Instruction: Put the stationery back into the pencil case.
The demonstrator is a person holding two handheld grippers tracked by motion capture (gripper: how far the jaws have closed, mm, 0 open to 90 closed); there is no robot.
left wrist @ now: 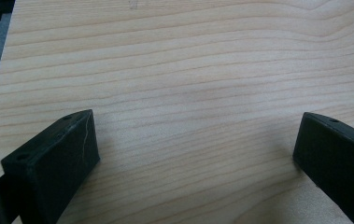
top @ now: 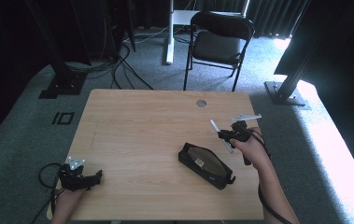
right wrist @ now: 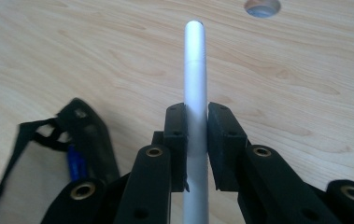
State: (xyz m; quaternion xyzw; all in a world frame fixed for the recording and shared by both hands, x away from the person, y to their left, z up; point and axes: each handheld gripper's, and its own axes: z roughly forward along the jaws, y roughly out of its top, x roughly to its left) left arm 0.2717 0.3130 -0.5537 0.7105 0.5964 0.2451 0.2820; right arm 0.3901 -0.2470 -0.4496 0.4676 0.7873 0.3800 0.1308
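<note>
Item: slim silver-white cylindrical pen [right wrist: 195,88]. Clamped between the two black pads of the right gripper [right wrist: 196,140], which are clenched on its barrel about midway; the rounded tip projects beyond the jaws toward 12 o'clock in the right gripper view. In the high view the same pen [top: 215,127] is carried above the table's right half, at about 3 o'clock from the table's centre, its free end slanting toward 11 o'clock from the right gripper [top: 228,136].

Item: black soft zip pencil case [top: 206,165], long and flat, with a translucent mesh window. Lies on the table at about 5 o'clock from centre, just beside and at 7 o'clock from the right gripper, not touching it. In the right gripper view its strap end sits at 8 o'clock [right wrist: 79,140], with something blue inside, possibly another pen; the view is too partial to be sure.

Item: left gripper [top: 79,177], black, with a grey three-cornered plate on top. Rests near the table's front left corner, at 7 o'clock from centre, well apart from the case. In the left gripper view its jaws stand wide and released over bare wood, nothing between them.

Item: light wooden rectangular table [top: 132,135], with a round cable hole [top: 201,103] near its far edge at about 1 o'clock.

Item: black folding chair [top: 216,44], on the grey carpet beyond the table at 12 o'clock.
</note>
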